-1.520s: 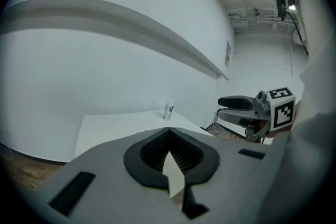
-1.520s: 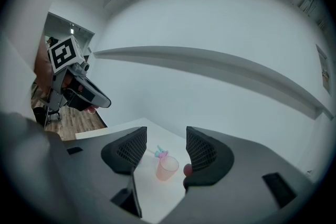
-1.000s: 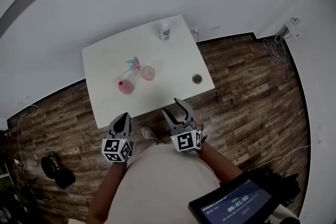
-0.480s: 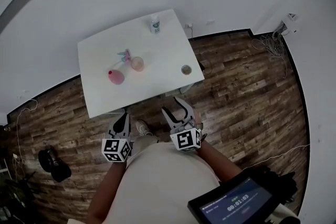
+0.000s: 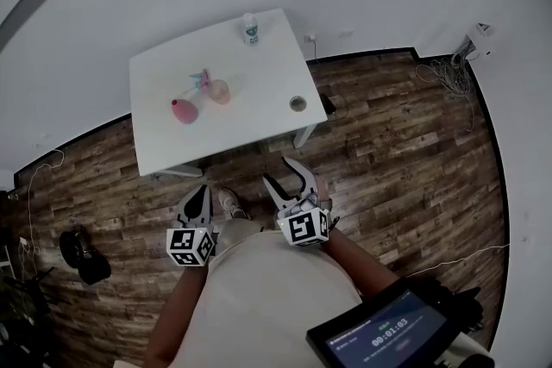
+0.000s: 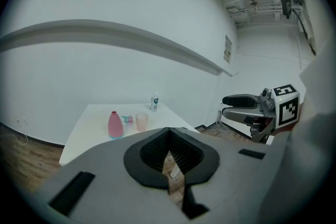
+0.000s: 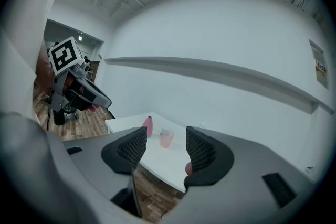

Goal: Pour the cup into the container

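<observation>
A white table (image 5: 259,65) stands ahead of me, well clear of both grippers. On it are a translucent pinkish cup (image 5: 219,90), a pink bottle-shaped container (image 5: 183,110) and a small blue and pink item (image 5: 203,80). The cup (image 6: 142,121) and pink container (image 6: 114,125) also show in the left gripper view, and the cup (image 7: 167,138) and container (image 7: 148,126) in the right gripper view. My left gripper (image 5: 199,192) is shut and empty. My right gripper (image 5: 286,177) is open with nothing between its fingers. Both hang over the wooden floor, short of the table.
A white bottle (image 5: 250,29) stands at the table's far edge and a small dark round pot (image 5: 297,103) near its right corner. White walls rise behind the table. Cables (image 5: 448,73) lie on the floor at the right, a dark object (image 5: 82,258) at the left.
The table has drawn away and looks smaller, now standing apart from the grippers over open floor. Both grippers keep their places in the view and their jaws are unchanged.
</observation>
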`<state>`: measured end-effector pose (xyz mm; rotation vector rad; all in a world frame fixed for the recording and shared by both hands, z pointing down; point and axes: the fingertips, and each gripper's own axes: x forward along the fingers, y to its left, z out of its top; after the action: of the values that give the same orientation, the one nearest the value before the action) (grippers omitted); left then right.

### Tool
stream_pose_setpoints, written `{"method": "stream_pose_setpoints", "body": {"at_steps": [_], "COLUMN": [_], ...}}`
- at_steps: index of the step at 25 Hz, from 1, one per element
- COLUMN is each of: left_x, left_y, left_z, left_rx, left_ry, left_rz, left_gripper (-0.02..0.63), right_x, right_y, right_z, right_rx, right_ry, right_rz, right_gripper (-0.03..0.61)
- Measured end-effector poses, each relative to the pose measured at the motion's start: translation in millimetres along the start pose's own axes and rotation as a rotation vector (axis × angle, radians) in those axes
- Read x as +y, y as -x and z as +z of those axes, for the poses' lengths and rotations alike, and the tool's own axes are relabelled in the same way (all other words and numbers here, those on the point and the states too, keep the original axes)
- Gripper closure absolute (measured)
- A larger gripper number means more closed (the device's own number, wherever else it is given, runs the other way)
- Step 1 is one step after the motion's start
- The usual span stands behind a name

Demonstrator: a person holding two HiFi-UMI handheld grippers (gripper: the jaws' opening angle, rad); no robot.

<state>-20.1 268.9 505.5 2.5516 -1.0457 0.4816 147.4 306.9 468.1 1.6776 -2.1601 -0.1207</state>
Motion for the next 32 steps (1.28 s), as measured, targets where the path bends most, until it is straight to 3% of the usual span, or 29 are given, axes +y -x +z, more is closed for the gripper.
{"method": "stream_pose_setpoints", "body": {"at_steps": [8,16,25,32], "left_x": [-32,-38,-27,14], "left_y": [18,41,48,66], "left_z": [-7,-9,-15,-10], "left_rx": [-0.03,-0.038,-0.042,-0.053], "left_ry": [0.017,0.029,0.048,0.054], "left_rz": [0.046,0.09,0.086,0.079], "left_gripper": [0.604,0.604,0.604,0.604], "right_x": [-10,-9,7,36], "right_y": [35,50,45,25], "right_z": [-5,2,14,28], "right_rx": [-0.034,-0.061,-0.063,-0.046], "right_ry": [0.01,-0.015,-0.02,0.009], "right_rz": [0.031,0.051,0.06,0.063], "right_gripper": [0.337,0.337,0.337,0.337]}}
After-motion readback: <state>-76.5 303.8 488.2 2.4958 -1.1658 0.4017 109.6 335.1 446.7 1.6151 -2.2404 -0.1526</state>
